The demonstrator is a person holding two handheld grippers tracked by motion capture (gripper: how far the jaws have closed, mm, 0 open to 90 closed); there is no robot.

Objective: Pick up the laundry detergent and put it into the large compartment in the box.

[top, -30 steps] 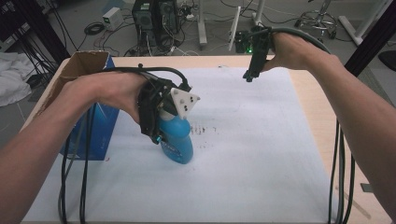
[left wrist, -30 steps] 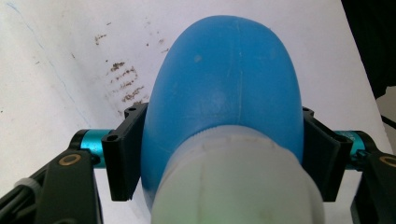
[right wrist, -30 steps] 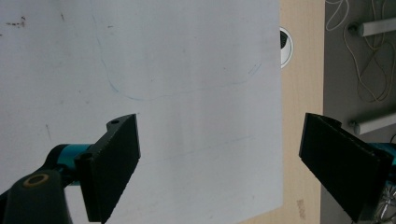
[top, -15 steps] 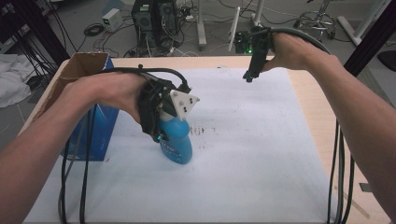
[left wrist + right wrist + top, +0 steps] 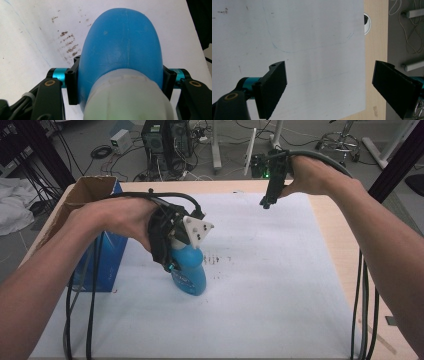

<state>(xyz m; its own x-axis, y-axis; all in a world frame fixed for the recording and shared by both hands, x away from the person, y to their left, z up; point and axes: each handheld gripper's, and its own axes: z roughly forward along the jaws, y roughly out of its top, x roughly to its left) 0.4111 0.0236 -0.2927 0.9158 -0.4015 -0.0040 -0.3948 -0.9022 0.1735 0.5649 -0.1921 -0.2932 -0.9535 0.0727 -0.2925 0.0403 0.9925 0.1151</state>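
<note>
Clamping blue bottle near its neck: left gripper, jaws just closed in, pads pressed on both sides of bottle body. Bottle upright on white mat, centre-left, just right of blue box, brown stains beside it. Right gripper held above mat's far edge, well apart from bottle, jaws wide, nothing between.

My left gripper points down near the table's left side, its jaws just closed and clamped on something between the pads, my left hand wrapped over its body. My right gripper hangs over the far edge, jaws spread wide, my right hand gripping it, both forearms stretched forward.
</note>
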